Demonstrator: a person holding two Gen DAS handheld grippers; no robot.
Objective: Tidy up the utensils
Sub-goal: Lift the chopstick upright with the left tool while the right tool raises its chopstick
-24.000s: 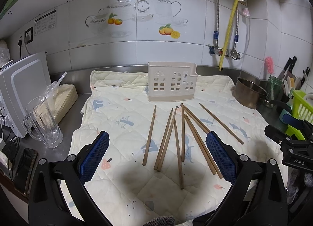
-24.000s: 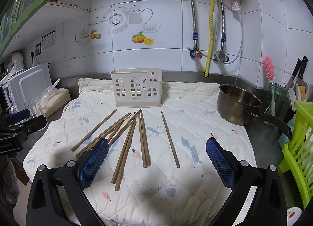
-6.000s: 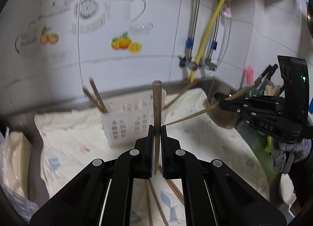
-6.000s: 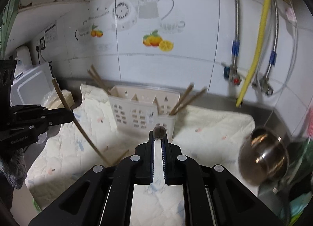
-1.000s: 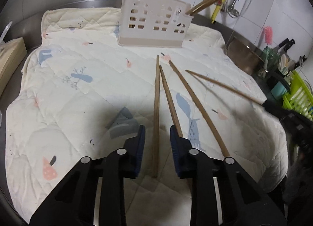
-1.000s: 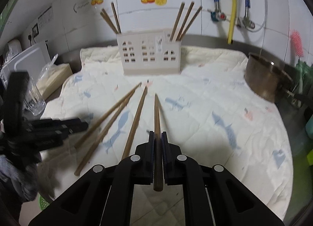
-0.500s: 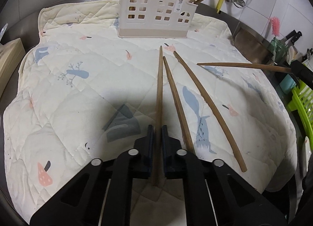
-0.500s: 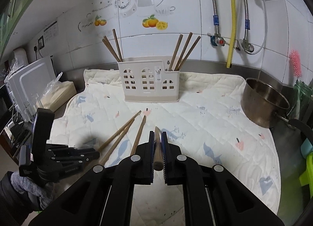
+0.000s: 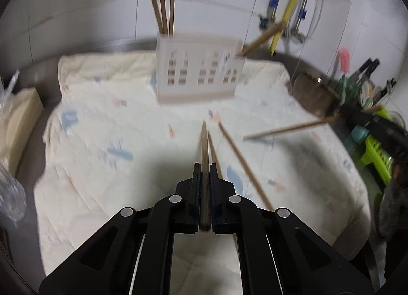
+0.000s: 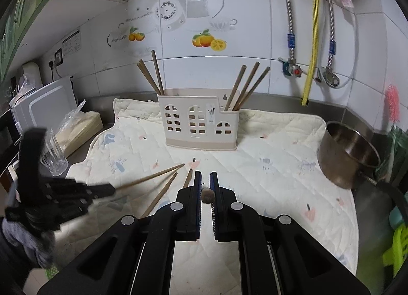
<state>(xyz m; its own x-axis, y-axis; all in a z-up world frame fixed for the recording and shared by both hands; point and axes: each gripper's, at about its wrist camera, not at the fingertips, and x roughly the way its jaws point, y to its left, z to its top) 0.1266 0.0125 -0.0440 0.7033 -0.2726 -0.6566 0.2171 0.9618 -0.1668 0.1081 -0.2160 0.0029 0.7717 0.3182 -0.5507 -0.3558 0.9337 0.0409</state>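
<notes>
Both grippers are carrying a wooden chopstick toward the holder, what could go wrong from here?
The left gripper clamps its brown wooden chopstick near one end, so it may pivot. The beige plastic utensil holder already has leaning chopsticks that could block entry. The steel pot sits near the right gripper.

Brown chopsticks [image 10: 156,73], beige holder [image 10: 199,123], cream cloth [image 10: 280,157] (pastel animal prints).
</notes>
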